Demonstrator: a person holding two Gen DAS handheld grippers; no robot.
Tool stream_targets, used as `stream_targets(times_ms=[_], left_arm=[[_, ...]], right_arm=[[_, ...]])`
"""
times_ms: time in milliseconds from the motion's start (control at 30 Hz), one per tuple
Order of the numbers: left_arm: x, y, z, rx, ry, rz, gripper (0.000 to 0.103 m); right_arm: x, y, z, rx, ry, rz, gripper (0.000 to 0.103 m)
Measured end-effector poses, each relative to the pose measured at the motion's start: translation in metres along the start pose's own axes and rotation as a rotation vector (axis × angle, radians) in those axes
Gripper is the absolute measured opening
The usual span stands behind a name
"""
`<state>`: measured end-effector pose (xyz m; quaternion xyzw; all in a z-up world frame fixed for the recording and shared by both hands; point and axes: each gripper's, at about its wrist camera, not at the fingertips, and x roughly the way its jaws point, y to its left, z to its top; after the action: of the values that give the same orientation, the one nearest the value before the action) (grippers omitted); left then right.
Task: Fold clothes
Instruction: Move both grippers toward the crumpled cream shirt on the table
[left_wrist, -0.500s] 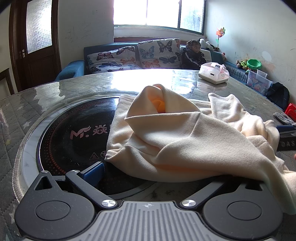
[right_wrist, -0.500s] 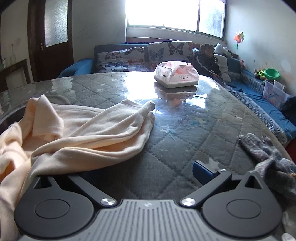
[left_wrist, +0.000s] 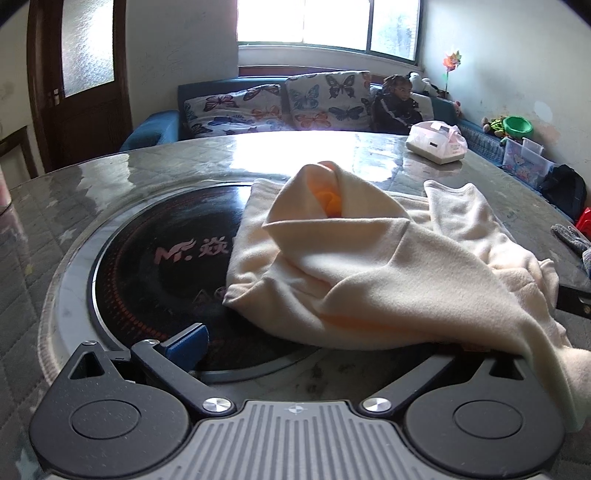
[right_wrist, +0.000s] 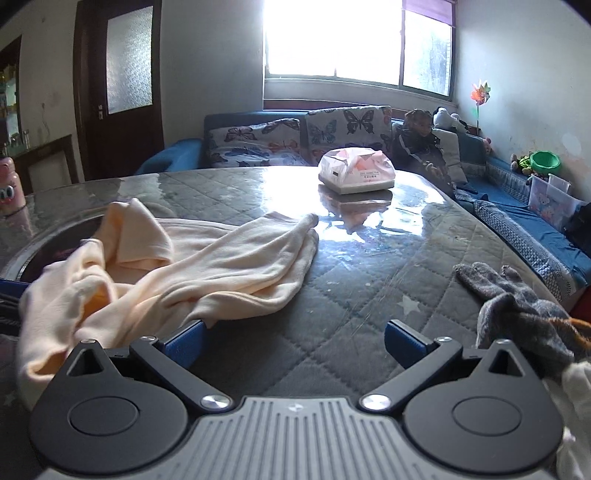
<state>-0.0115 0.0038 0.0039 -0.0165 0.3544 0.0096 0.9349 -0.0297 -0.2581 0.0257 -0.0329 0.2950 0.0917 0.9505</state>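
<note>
Cream long-sleeved top (left_wrist: 388, 266) lies crumpled on the round table (left_wrist: 184, 166), its left part draped over the black induction hob (left_wrist: 147, 266) set in the table's middle, w/ pink logo half covered by the cloth. One fold stands up as a peak near the hob's far edge; a sleeve stretches out flat toward the right, cuff end (right_wrist: 308, 221) on bare quilted cover under the clear sheet. Left gripper (left_wrist: 325, 345) tilted down at the near edge of the hob, jaws spread wide; blue left pad (left_wrist: 188, 339) shows, right finger hidden under the top's hem, which hangs over the gripper body's right side. Can't tell if cloth sits btwn the pads, but nothing is pinched. Right gripper (right_wrist: 293, 341) also wide apart, both blue pads visible, only bare table cover btwn them; its left pad just beside/touching the garment's near edge. Grey knit glove (right_wrist: 517, 302) lies at right of the right gripper, near table edge. Tissue pack (right_wrist: 356, 170) on far side of table, well apart from the top. Behind: blue sofa (right_wrist: 177, 158) w/ butterfly cushions (right_wrist: 258, 144), a person (right_wrist: 417, 144) seated at its right end, bright window (right_wrist: 354, 40), dark wooden door (right_wrist: 118, 88).
</note>
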Motion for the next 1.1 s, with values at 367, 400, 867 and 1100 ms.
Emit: stream_targets(times_ms=[367,400,867,1100], left_arm=[[-0.022,0.001,-0.012,0.006,0.027,0.051,0.103],[-0.024,0.001,-0.013,0.003,0.029,0.055,0.103],[-0.058,-0.006,-0.020,-0.029,0.009,0.083,0.103],[-0.063,-0.010,-0.023,-0.033,0.023,0.094,0.103]], right_arm=[[-0.026,0.011,-0.010,0.023,-0.006,0.030,0.103],[-0.028,0.012,-0.011,0.024,-0.005,0.031,0.103],[-0.049,0.033,-0.021,0.012,0.035,0.037,0.103],[-0.054,0.035,-0.023,0.015,0.038,0.051,0.103]])
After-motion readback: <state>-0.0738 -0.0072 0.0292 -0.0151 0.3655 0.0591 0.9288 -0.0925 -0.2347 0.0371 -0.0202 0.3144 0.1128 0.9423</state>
